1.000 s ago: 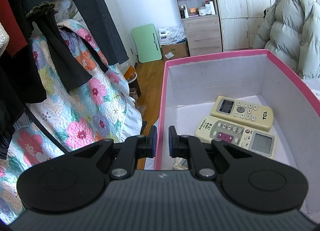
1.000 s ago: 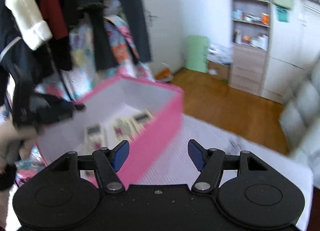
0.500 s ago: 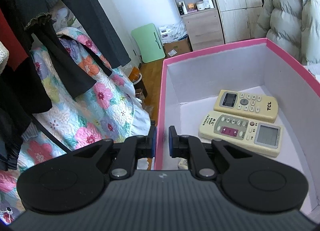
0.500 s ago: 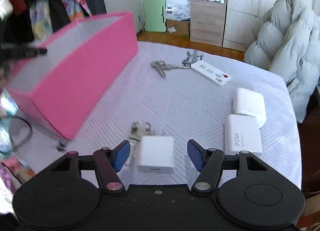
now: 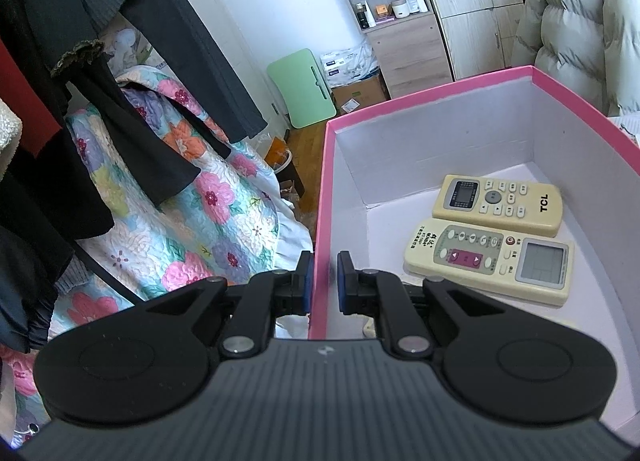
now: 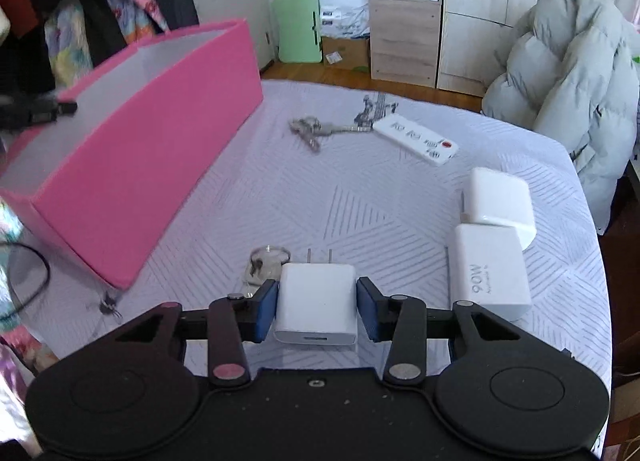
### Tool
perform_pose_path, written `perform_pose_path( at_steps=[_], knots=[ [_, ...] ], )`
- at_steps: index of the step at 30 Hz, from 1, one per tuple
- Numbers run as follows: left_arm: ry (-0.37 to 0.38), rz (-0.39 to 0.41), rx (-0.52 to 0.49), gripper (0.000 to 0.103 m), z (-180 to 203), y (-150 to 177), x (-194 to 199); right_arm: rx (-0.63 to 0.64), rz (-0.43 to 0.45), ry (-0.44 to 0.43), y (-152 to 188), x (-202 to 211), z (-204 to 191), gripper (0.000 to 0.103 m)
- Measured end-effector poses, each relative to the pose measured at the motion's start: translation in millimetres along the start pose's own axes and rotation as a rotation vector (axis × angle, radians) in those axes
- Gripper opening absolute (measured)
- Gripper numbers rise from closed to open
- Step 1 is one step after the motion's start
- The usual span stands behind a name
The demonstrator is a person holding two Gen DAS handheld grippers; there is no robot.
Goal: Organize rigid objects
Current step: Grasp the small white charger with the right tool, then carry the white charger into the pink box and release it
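The box's (image 6: 152, 149) inside is hidden from the right wrist view, and something small and clear (image 6: 266, 263) behind the charger (image 6: 316, 307) is hard to make out. The right hand-held gripper (image 6: 316, 309) is closing around that white charger on the counter (image 6: 360, 213); the left pad touches it, the right sits just apart. The left hand-held gripper (image 5: 322, 281) pinches the pink box wall; two remotes (image 5: 492, 237) lie inside.

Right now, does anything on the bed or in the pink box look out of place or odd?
The pink box is tilted, lifted at one wall by the left gripper. Two remotes lie flat inside. Nothing looks spilled or damaged; keys and chargers simply lie scattered.
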State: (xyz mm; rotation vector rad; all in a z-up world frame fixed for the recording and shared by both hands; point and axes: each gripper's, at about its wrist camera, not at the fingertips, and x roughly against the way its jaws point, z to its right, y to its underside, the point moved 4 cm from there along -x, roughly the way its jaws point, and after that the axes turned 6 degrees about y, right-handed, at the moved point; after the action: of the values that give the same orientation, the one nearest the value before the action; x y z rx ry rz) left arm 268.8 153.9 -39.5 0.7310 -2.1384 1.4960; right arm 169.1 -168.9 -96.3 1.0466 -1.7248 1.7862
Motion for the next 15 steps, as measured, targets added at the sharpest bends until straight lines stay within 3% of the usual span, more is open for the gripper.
perform_pose_path(
  at_steps=[9,15],
  knots=[
    [0.005,0.011,0.01,0.01,-2.1,-0.8,2.2,0.049,0.13,-0.068,-40.3,43.1,-20.2,0.048],
    [0.015,0.014,0.027,0.01,-7.1,-2.1,1.4,0.111,0.184,-0.223,-75.7,53.0,-60.4,0.048]
  ],
)
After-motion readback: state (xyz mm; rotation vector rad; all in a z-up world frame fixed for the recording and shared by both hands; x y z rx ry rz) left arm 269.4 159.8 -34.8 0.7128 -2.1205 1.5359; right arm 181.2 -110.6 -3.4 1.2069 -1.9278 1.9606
